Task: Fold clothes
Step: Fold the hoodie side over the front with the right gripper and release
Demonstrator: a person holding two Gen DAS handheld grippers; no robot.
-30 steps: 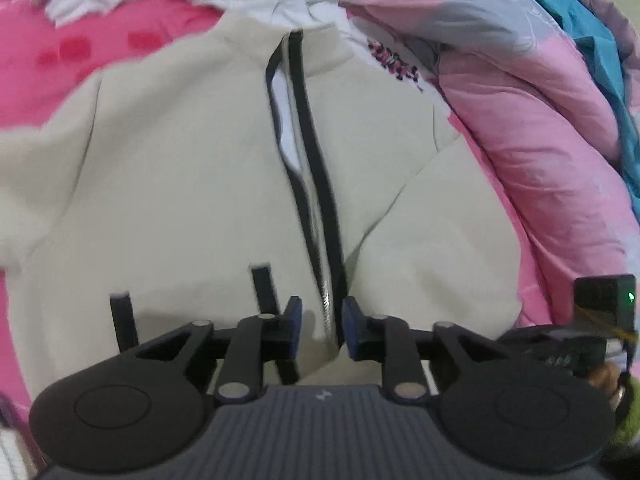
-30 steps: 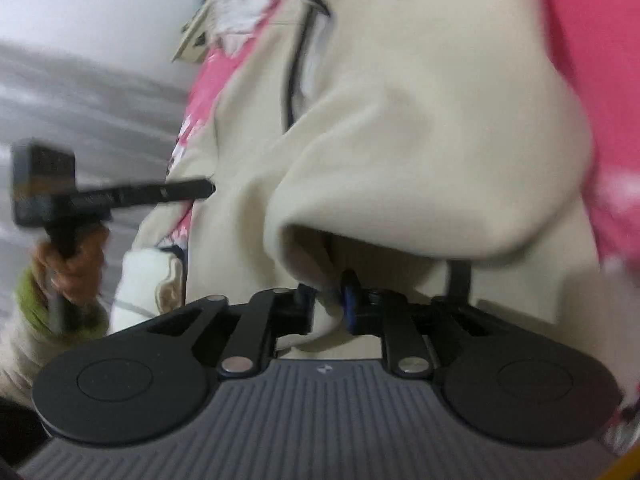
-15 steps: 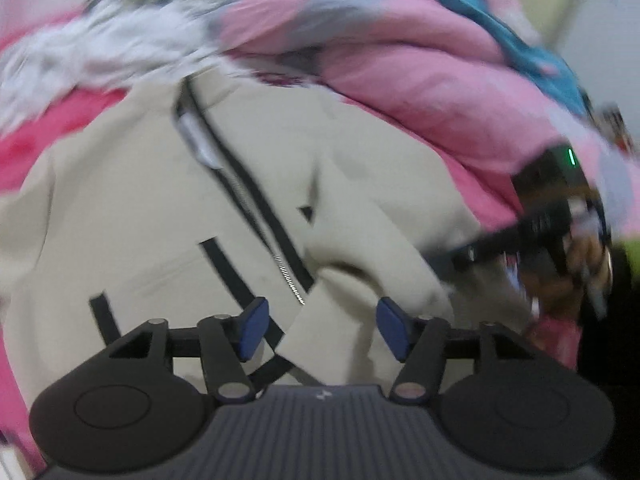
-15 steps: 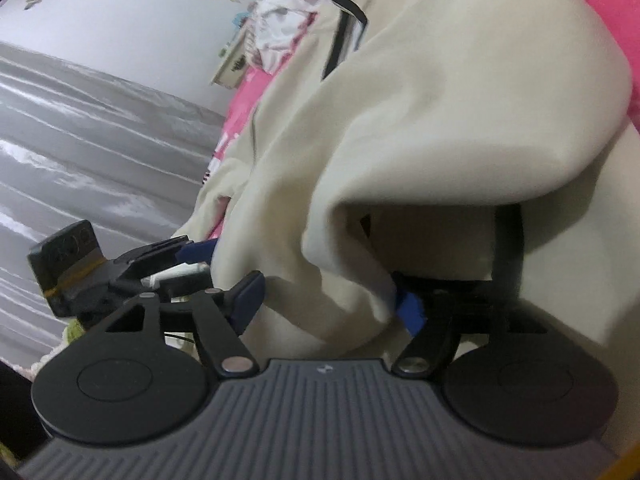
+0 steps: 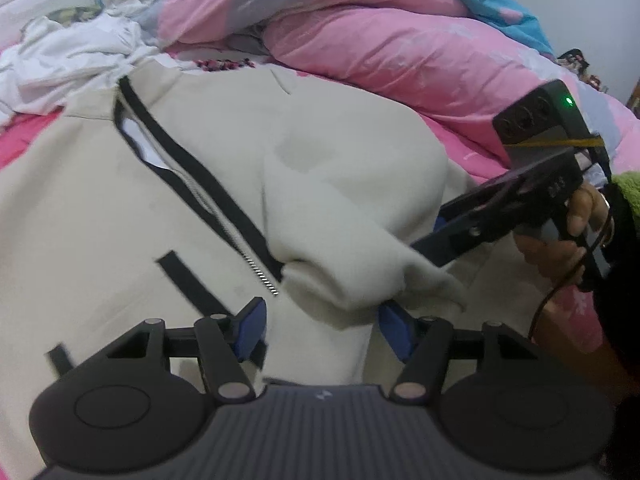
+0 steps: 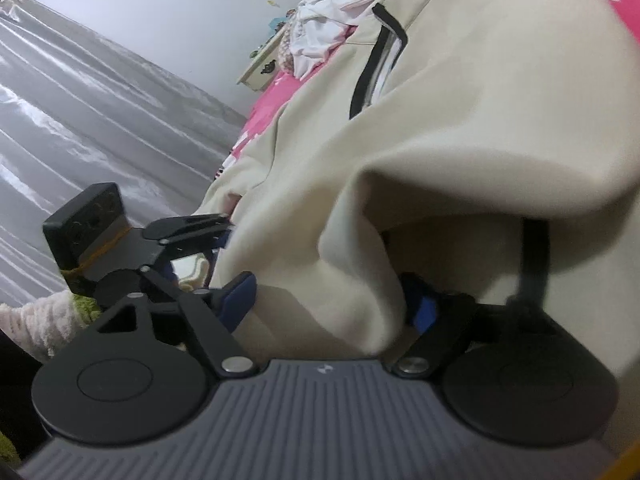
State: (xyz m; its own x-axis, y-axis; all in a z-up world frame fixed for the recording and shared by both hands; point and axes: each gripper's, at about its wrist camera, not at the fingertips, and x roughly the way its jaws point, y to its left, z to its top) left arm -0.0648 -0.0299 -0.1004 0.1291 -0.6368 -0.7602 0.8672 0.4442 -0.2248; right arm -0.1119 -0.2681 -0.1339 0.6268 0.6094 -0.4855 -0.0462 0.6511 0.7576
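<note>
Soft cream fleece jacket [image 5: 328,184], black-taped zipper [image 5: 208,188], lies rumpled on glossy pink duvet [image 5: 400,52].

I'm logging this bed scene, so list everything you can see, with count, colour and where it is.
Zip jacket: one, cream with black zipper trim, spread on the bed, one side folded over the front.
White clothes: a crumpled pile, beyond the jacket's collar.
Quilt: one, pink with blue and grey patches, heaped at the far side.
Bed sheet: one, bright pink, under the jacket.
Curtain: grey, off the bed's side.
Small cabinet: one, cream, by the wall.
Left gripper: black, blue fingers apart and closing, jacket fold between.
Right gripper: same, fingers closing, fold between.
Hand: one, holding the right gripper.
</note>
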